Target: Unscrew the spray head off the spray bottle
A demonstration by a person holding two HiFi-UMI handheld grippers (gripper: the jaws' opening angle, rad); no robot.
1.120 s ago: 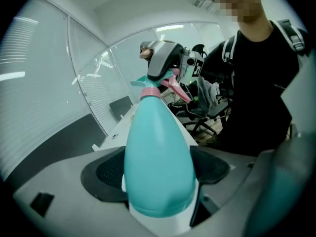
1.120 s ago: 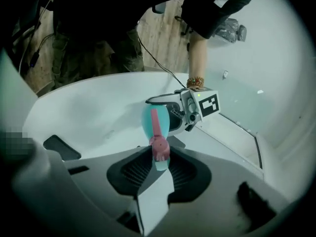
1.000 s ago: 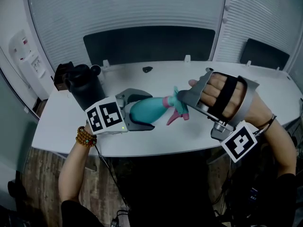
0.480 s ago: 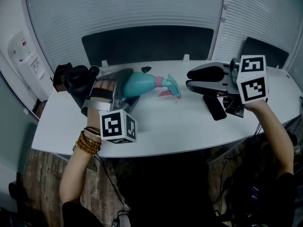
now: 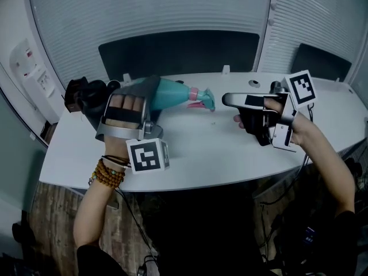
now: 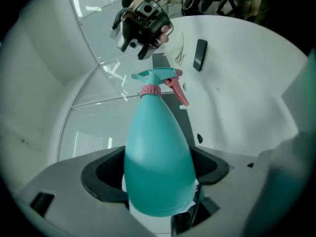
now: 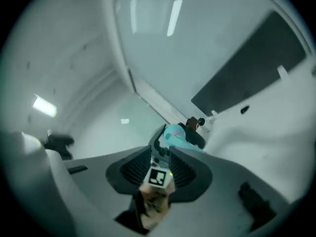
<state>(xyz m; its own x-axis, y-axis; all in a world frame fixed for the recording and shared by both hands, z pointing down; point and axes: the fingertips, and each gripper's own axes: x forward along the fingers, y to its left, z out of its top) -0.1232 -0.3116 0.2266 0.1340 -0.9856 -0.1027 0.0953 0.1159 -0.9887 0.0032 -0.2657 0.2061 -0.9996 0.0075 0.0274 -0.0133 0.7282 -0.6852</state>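
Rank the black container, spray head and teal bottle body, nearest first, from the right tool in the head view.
1. Spray head: just left of the right tool, whose empty jaws have just been opening.
2. Teal bottle body: further left.
3. Black container: farthest left.

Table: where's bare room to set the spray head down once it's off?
Bare: the near middle of the table, between the held spray bottle and the phone. Crowded: the left end by the black jug, the right around the phone.
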